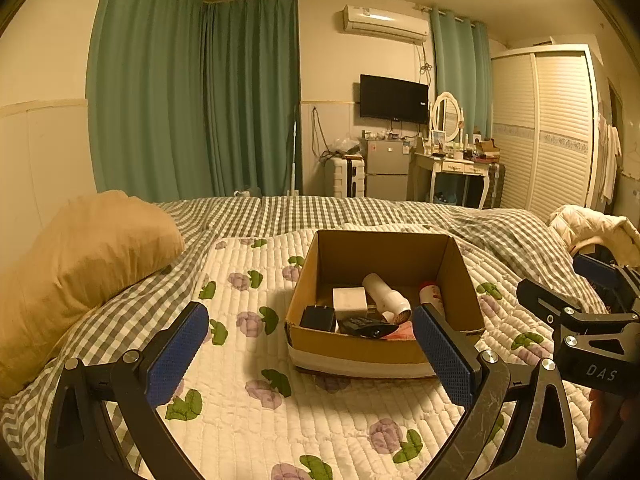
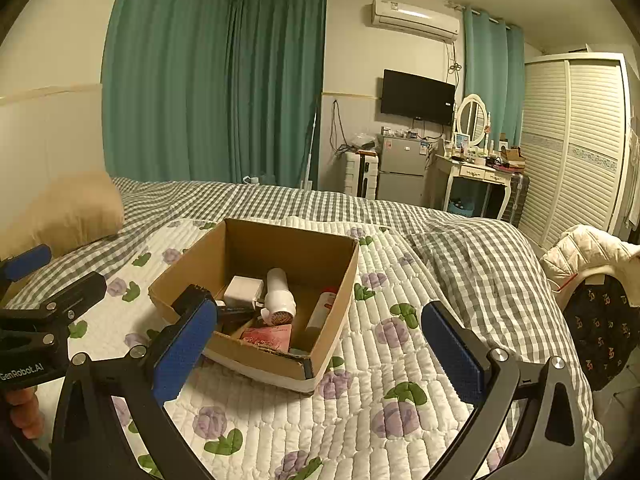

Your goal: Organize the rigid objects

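Spread wide and empty, the left gripper (image 1: 310, 354), above the near part of the floral quilt (image 1: 240, 420); its 2 blue pads (image 1: 178, 354) frame the cardboard box (image 1: 360, 346). Also spread wide and gripping nothing, the right gripper (image 2: 320, 354), just to the right of the left one, over the same quilt on the bed (image 2: 460, 248). Open on top, the box, resting near the middle of the quilt, away from its edges. Inside, against the near wall: a black charger (image 1: 318, 318), a white adapter block (image 1: 350, 300) behind it, a white cylinder (image 1: 384, 292) lying tilted in the middle, a black remote-like device (image 1: 366, 326), something pink (image 2: 268, 336) at the near side, and a red-capped bottle (image 2: 322, 310) along the right wall. Beige pillow (image 1: 76, 264) near the left edge of the bed, well apart from the box.
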Motion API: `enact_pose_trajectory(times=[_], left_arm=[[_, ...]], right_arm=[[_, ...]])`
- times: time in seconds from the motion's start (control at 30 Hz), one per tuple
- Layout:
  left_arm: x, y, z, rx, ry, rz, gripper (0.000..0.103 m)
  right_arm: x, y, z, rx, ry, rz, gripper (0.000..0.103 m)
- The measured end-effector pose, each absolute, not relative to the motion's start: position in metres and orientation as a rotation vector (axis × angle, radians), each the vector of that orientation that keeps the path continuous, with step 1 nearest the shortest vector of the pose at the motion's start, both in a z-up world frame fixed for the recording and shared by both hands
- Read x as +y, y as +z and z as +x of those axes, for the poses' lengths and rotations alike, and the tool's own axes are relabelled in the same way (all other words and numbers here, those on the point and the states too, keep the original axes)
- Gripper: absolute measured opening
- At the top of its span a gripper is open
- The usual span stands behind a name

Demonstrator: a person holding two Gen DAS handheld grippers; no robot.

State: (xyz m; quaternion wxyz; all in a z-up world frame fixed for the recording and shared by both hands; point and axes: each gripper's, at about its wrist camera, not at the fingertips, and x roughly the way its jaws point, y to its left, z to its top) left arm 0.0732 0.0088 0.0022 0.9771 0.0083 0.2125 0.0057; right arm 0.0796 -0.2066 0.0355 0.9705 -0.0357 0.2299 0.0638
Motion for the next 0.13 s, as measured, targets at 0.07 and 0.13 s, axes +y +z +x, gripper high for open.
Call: enact_pose_trajectory(times=[0.07,0.13], left_arm=[[0.0093,0.0012,0.0735,0.434,0.011,0.015,0.103],[0.0096,0.0003,0.0746,0.441,0.005,0.012,0.103]], right_arm=[[-0.2062,0.0349,0.0809,0.467,0.129,-0.072,0.103],[-0.2059,0.0337,0.0816,0.469,0.127,-0.072,0.103]])
